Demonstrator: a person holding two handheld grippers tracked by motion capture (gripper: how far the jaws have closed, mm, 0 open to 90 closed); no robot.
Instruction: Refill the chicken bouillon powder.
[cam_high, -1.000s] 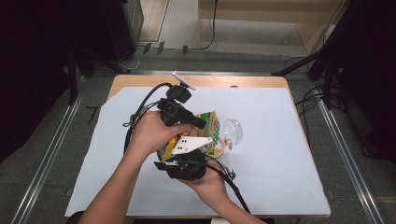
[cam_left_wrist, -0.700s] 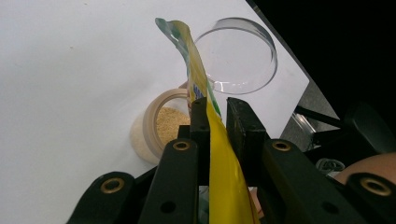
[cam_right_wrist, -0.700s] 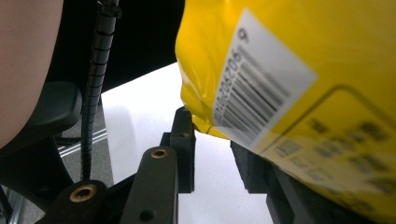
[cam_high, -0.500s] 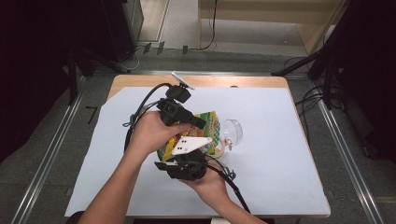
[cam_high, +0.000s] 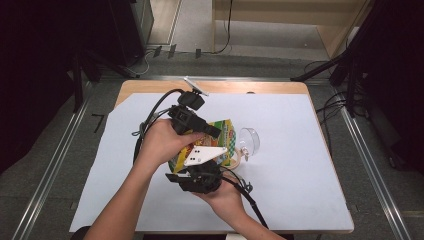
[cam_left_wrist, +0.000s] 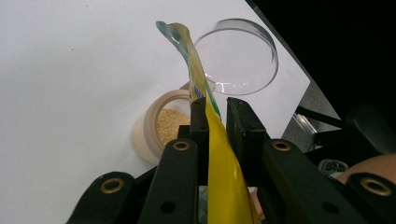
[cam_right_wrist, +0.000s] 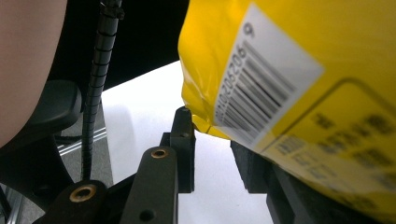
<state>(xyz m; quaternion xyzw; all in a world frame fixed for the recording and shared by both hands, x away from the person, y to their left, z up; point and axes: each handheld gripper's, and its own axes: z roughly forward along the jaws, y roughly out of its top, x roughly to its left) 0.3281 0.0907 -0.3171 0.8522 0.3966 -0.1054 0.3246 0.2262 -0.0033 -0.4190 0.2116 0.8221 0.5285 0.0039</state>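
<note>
the yellow packet (cam_high: 226, 137) is held up over the middle of the white table (cam_high: 300, 165), between both hands. the left gripper view shows what the high view hides: the left gripper (cam_left_wrist: 215, 112) is clamped on the packet's thin edge (cam_left_wrist: 201, 84), above a small tan cup of powder (cam_left_wrist: 161, 127) and a clear lid (cam_left_wrist: 238, 56) beyond. in the right gripper view the right gripper (cam_right_wrist: 212, 154) stands apart under the barcode corner (cam_right_wrist: 261, 93). nothing has shifted from a second ago.

My two black grippers

My left gripper (cam_high: 214, 132) and right gripper (cam_high: 197, 170) have black jaws with round brass rings. A white three-cornered plate (cam_high: 204, 154) has dark dots. Black cables (cam_high: 248, 197) trail away. My arms are bare.
</note>
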